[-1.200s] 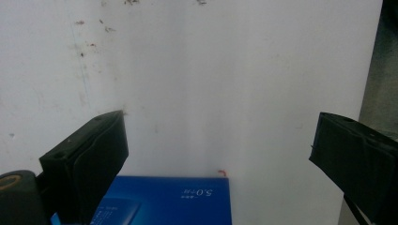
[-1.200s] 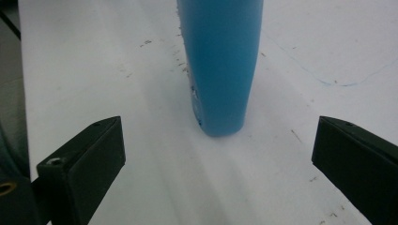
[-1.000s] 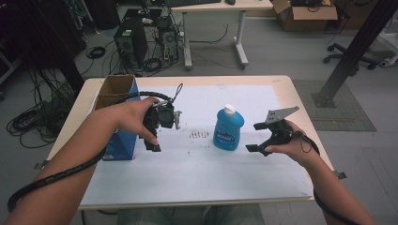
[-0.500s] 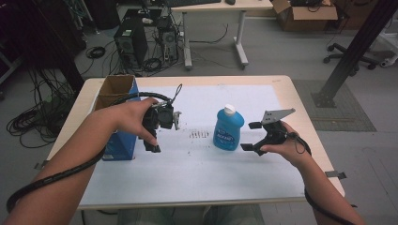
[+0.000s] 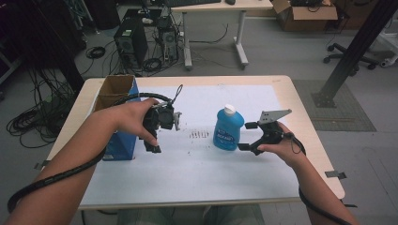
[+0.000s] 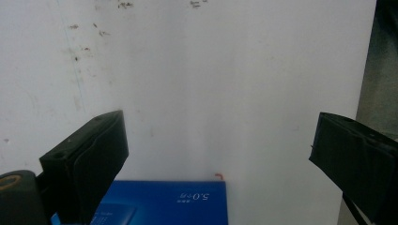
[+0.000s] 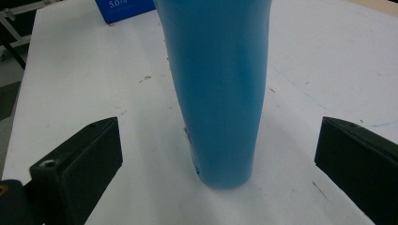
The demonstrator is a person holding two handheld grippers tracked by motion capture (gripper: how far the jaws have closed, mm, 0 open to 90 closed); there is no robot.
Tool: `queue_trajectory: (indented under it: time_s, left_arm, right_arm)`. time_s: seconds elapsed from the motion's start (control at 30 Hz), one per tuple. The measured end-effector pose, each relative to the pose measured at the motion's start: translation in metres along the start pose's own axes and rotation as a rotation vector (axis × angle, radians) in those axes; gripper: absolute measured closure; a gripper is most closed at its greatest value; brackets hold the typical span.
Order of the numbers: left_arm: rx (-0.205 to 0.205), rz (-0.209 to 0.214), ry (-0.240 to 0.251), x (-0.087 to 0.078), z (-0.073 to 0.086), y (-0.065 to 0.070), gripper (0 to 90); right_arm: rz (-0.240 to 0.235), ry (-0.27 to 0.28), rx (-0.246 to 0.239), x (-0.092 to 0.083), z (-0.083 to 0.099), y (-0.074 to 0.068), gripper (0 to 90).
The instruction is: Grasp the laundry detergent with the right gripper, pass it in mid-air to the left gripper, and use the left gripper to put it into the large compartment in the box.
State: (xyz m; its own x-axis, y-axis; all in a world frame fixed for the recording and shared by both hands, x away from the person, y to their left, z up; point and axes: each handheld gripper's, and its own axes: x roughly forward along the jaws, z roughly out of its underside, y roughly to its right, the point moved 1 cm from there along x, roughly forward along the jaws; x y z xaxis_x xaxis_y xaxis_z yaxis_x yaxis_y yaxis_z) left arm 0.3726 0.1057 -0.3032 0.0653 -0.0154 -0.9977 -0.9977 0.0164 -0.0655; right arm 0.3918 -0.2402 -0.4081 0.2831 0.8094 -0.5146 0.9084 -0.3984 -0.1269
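- Right claw (image 5: 248,136): released, jaws set wide. In the high view it sits just beside the bottle (image 5: 228,128), on that bottle's right, with one jaw toward the far side and one toward the near side. No contact is visible.
- Right claw (image 7: 216,164), own view: the jaws stand at the lower left and lower right, and the bottle (image 7: 218,89) stands centred between them but farther off. Clear gaps remain on both sides.
- Bottle: blue, white cap, upright on the worktop (image 5: 263,173), near the middle and slightly right. Its base rests flat on the white sheet.
- Left claw (image 5: 152,143): released, jaws apart and holding nothing. It points down at the worktop, just beside the box (image 5: 119,140).
- Left claw (image 6: 216,154), own view: bare white sheet lies between the jaws, and the box (image 6: 162,201) edge shows at the bottom of the view.
- Box: blue sides, open cardboard top, standing at the left edge of the worktop, well apart from the bottle.
- Marks (image 5: 199,134): a small patch of dark specks on the sheet between the two claws.
- Progress, as judged: the work appears to be a grasp of the bottle by the right claw. Approach and alignment look nearly done.
- Remaining, as judged: advance until the bottle body sits between the jaws, close on it, then lift or move it. No grasp exists yet; the bottle stands untouched.
- Caution: the bottle is tall and narrow, so an off-centre jaw could tip it.
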Motion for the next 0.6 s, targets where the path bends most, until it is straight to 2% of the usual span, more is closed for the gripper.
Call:
queue_trajectory:
  time_s: [0.2,0.47,0.6]
  left_arm:
    - [0.003,0.005,-0.003,0.0,-0.001,0.0,4.8]
    - [0.005,-0.001,0.0,-0.002,-0.001,0.001,4.7]
    - [0.007,-0.001,0.005,-0.002,-0.001,0.001,4.7]
  right_arm:
    - [-0.011,0.021,0.003,0.007,0.0,0.001,1.0]
    - [-0.025,0.024,0.0,0.015,0.0,0.003,0.9]
    - [-0.033,0.041,0.0,0.024,0.001,0.002,0.6]
